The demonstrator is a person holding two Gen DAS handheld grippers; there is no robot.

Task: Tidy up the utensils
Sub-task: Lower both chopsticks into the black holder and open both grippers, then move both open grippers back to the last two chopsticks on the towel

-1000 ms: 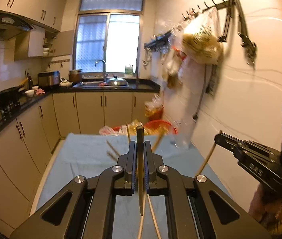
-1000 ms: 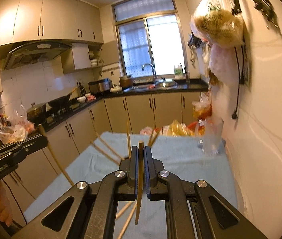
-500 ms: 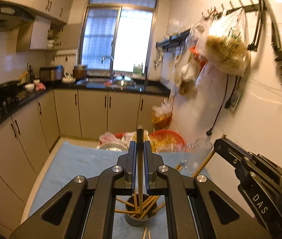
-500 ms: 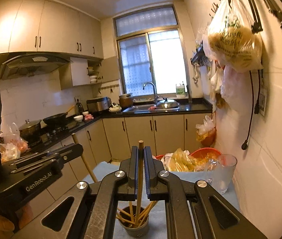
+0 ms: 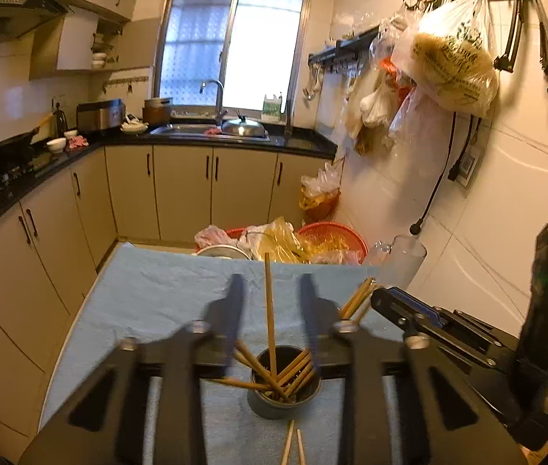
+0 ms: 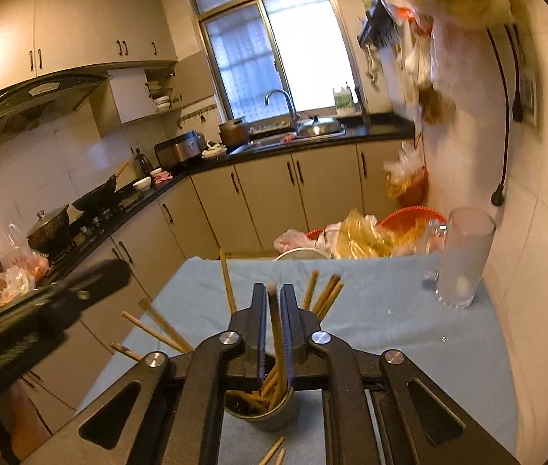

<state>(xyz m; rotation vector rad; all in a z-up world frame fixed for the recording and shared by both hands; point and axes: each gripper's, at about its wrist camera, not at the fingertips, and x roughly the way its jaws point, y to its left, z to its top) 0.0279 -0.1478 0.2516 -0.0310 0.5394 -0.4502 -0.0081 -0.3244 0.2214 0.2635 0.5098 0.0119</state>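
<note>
A grey cup (image 5: 284, 403) stands on the blue cloth and holds several wooden chopsticks. My left gripper (image 5: 270, 290) is open right above it; one chopstick (image 5: 270, 321) stands upright between the fingers, its lower end in the cup. My right gripper (image 6: 274, 302) is shut on a chopstick (image 6: 277, 333) and holds it over the same cup (image 6: 270, 416), tip down inside it. Two loose chopsticks (image 5: 293, 445) lie on the cloth in front of the cup. The right gripper also shows in the left wrist view (image 5: 386, 298).
A tall clear glass (image 6: 464, 255) stands at the table's right by the wall. A red basket with plastic bags (image 5: 312, 240) sits past the far edge. Bags hang from wall hooks (image 5: 448, 66). Cabinets line the left.
Both grippers came down over the cup. The left gripper opened and let its chopstick drop into the cup. The right gripper still holds its chopstick, now lower.
</note>
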